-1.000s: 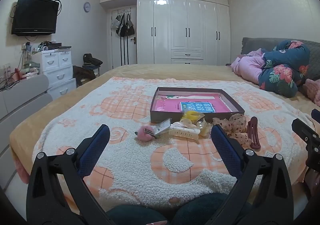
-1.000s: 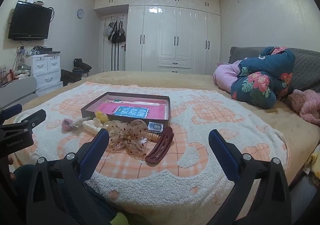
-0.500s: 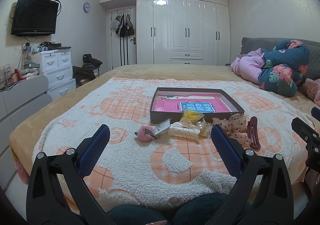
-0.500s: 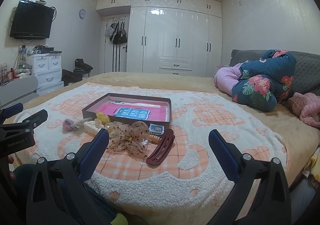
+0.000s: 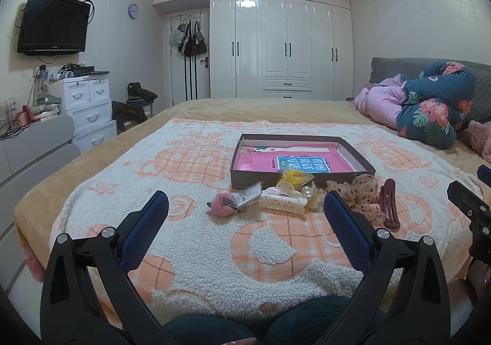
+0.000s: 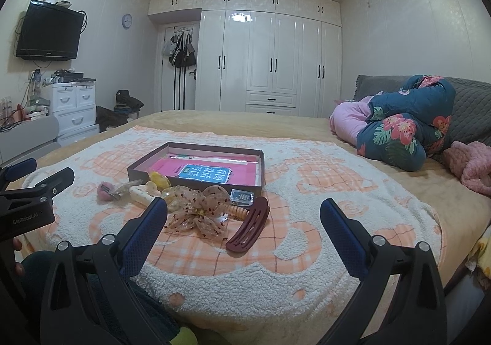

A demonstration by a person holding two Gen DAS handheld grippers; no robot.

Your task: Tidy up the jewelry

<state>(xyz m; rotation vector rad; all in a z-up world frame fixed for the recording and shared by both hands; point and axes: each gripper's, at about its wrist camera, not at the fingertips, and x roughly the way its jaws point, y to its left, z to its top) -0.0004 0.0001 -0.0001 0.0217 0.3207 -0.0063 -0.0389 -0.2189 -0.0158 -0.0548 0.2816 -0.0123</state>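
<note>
Fleecy white-and-orange checked blanket (image 5: 214, 253) covered the bed, and on it sat a shallow dark cardboard box (image 5: 294, 181) with a pink lining. Just in front of the box lay a pink pompom clip (image 5: 221, 205), a cream claw clip (image 5: 284, 202), a sheer dotted bow (image 6: 199, 211) and a maroon hair clip (image 6: 249, 228). Both the left gripper (image 5: 245, 222) and the right gripper (image 6: 244, 222) hovered near the blanket's edge, jaws spread wide, holding nothing.

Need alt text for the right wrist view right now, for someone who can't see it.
The open right gripper hovers empty over a blanket on a bed, facing hair accessories heaped in front of a shallow box. Nearest are a dark red hair clip and a dotted bow; the left gripper shows at the left edge.
</note>
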